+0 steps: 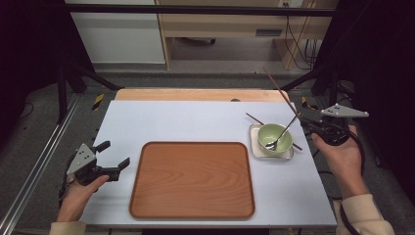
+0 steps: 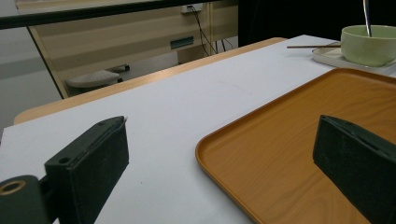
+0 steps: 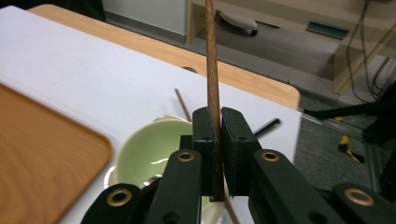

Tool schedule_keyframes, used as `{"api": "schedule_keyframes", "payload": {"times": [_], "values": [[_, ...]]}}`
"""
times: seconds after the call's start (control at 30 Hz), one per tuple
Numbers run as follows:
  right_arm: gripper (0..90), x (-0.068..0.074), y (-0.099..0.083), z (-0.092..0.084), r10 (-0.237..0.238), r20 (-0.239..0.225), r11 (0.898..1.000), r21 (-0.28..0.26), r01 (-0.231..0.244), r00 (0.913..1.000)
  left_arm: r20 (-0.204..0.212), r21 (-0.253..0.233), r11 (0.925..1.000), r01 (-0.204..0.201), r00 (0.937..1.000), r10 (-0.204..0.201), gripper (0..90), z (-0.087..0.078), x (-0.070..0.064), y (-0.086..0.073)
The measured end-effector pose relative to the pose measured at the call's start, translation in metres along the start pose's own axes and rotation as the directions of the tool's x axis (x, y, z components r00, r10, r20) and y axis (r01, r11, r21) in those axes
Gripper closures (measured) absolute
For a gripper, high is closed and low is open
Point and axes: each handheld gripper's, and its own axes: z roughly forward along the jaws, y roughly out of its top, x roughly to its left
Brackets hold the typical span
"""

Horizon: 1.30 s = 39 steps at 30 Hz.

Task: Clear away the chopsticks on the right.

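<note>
My right gripper (image 1: 303,118) (image 3: 218,115) is shut on a thin brown chopstick (image 1: 279,88) (image 3: 212,56), held off the table just right of a green bowl (image 1: 274,135) (image 3: 149,154); the stick slants up and away to the left. The bowl stands on a small white square plate (image 1: 255,147) and holds a metal spoon (image 1: 279,139). A second chopstick (image 1: 254,118) (image 3: 182,105) lies across the plate behind the bowl. My left gripper (image 1: 116,153) (image 2: 223,126) rests open and empty beside the left edge of a wooden tray (image 1: 192,178) (image 2: 303,140).
The bare tray sits in the middle front of a white table top (image 1: 186,120). A wooden strip (image 1: 195,94) runs along the table's far edge. Black frame posts (image 1: 63,83) stand at both sides, and a cabinet and desk stand beyond on the floor.
</note>
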Motion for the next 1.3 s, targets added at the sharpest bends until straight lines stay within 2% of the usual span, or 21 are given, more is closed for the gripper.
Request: {"api": "schedule_keyframes", "payload": {"times": [0.1,0.13,0.2,0.23,0.27,0.3,0.53,0.6,0.63,0.67,0.83,1.03,1.1,1.17,1.23,1.3], "values": [[85.0,0.014,0.003,0.002,-0.021,-0.027,1.000,0.006,0.021,0.9994,0.001,-0.001,1.0000,-0.001,1.0000,0.001,3.2,0.000,0.000,0.000],[85.0,0.028,0.004,0.004,-0.037,-0.057,0.999,0.010,0.037,0.9977,0.001,-0.001,1.0000,-0.001,1.0000,0.001,3.2,0.000,0.000,0.000],[85.0,0.032,0.004,0.005,-0.045,-0.067,0.999,0.010,0.046,0.9968,0.002,0.000,1.0000,-0.003,1.0000,0.003,3.2,0.001,-0.001,0.000],[85.0,0.047,0.003,0.008,-0.052,-0.092,0.998,0.018,0.054,0.9944,0.002,0.000,1.0000,-0.002,1.0000,0.002,3.2,0.001,-0.001,0.000],[85.0,0.047,0.003,0.008,-0.052,-0.092,0.998,0.018,0.054,0.9944,0.001,0.000,1.0000,-0.003,1.0000,0.003,3.2,0.001,-0.001,0.000],[85.0,0.054,0.002,0.009,-0.051,-0.107,0.998,0.025,0.054,0.9930,0.002,0.000,1.0000,-0.003,1.0000,0.003,3.2,0.001,-0.001,0.001],[84.9,0.113,-0.016,0.022,-0.053,-0.205,0.995,0.066,0.068,0.9773,0.002,-0.008,1.0000,-0.006,1.0000,0.006,3.2,0.000,-0.002,0.001],[84.9,0.126,-0.023,0.026,-0.065,-0.227,0.992,0.087,0.087,0.9717,0.002,-0.012,0.9999,-0.004,1.0000,0.004,3.2,-0.001,-0.002,0.001],[84.9,0.140,-0.030,0.028,-0.070,-0.256,0.990,0.104,0.099,0.9641,0.002,-0.010,0.9999,-0.006,1.0000,0.006,3.2,-0.001,-0.002,0.001],[84.9,0.140,-0.030,0.028,-0.070,-0.256,0.990,0.104,0.099,0.9641,0.001,-0.012,0.9999,-0.005,1.0000,0.005,3.2,-0.001,-0.002,0.002],[84.9,0.166,-0.043,0.029,-0.077,-0.312,0.986,0.119,0.119,0.9470,0.001,-0.015,0.9999,-0.006,1.0000,0.006,3.2,-0.001,-0.003,0.001],[84.9,0.182,-0.059,0.030,-0.081,-0.337,0.978,0.153,0.139,0.9381,0.002,-0.018,0.9998,-0.004,1.0000,0.004,3.2,-0.001,-0.004,0.002],[84.9,0.187,-0.068,0.033,-0.080,-0.334,0.971,0.186,0.149,0.9393,0.001,-0.016,0.9999,-0.004,1.0000,0.004,3.2,0.000,-0.003,0.001],[84.9,0.188,-0.071,0.034,-0.078,-0.334,0.970,0.193,0.149,0.9393,0.001,-0.015,0.9999,-0.003,1.0000,0.003,3.2,0.000,-0.004,0.001],[84.9,0.192,-0.077,0.035,-0.061,-0.320,0.966,0.218,0.136,0.9453,0.003,-0.017,0.9999,-0.004,1.0000,0.004,3.2,0.000,-0.004,0.001],[84.9,0.194,-0.083,0.036,-0.070,-0.325,0.963,0.226,0.149,0.9431,0.001,-0.017,0.9998,-0.003,1.0000,0.003,3.2,0.000,-0.003,0.001]]}}
